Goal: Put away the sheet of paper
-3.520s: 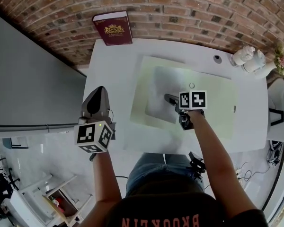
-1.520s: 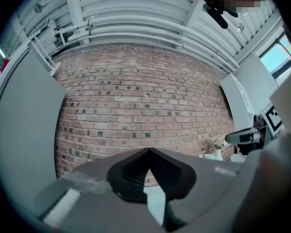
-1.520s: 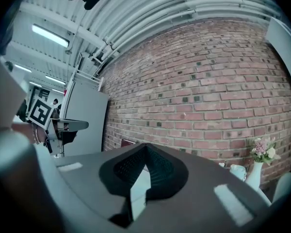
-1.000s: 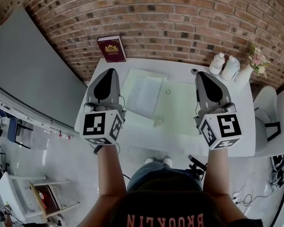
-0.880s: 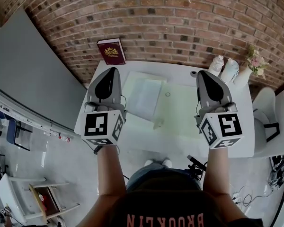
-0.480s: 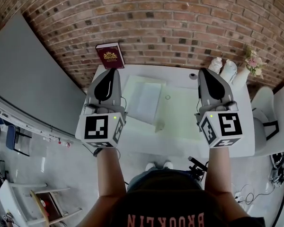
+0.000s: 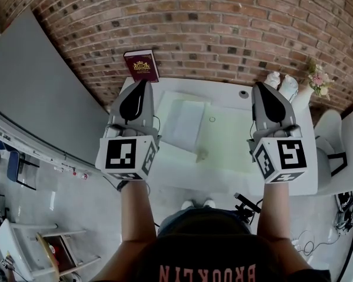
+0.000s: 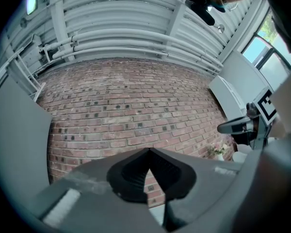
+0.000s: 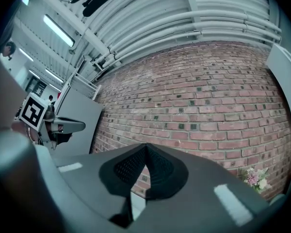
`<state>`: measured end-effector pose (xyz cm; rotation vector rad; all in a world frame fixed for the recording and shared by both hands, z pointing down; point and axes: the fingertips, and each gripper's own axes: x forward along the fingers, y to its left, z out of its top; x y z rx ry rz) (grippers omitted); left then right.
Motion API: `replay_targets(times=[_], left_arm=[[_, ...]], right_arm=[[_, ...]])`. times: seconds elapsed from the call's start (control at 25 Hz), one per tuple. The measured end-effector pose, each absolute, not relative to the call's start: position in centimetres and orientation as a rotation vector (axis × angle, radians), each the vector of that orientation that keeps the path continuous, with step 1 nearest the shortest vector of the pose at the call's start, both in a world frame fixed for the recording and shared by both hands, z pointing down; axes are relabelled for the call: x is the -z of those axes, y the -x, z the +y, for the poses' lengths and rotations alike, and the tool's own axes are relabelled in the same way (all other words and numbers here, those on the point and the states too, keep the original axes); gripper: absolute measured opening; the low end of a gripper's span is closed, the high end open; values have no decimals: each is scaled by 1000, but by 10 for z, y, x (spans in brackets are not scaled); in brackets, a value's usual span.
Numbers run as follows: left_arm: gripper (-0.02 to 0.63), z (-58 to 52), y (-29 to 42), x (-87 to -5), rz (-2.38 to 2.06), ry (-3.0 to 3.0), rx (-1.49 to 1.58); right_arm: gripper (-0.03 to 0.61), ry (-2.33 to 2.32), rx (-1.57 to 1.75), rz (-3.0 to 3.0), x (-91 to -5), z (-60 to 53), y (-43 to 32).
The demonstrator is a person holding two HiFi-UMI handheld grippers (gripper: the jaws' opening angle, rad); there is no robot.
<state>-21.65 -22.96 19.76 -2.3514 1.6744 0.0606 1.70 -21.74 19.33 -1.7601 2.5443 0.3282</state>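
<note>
Your grey left gripper (image 7: 143, 84) and right gripper (image 7: 260, 87) bear black-and-white markers (image 7: 125, 155). Ahead of the left lies a maroon, gold-crested book (image 7: 141, 66); between them, white paper (image 7: 183, 121) on a pale-green mat (image 7: 229, 145).

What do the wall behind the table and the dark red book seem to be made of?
Wall: rough, matte red-brown brick, shown by the pale mortar lines. Book: dark red cover, probably card or cloth, with a gold emblem; too small to tell surely.

It looked like a converted industrial workspace, perhaps an office or a studio. A bare brick wall (image 7: 223, 16) rose behind a white desk (image 7: 235, 169). Pipes (image 8: 136, 35) and strip lights (image 9: 58, 30) ran under a ribbed metal ceiling (image 9: 223, 1). A grey partition (image 7: 29, 93) stood alongside.
</note>
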Motion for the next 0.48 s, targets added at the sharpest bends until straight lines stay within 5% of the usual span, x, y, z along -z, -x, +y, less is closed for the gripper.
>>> replay_targets(times=[0.48], left_arm=[[-6,-225,221,-198,1659,2363,-77]], right_arm=[[0,1757,-353,2550,-194,-211,-7]])
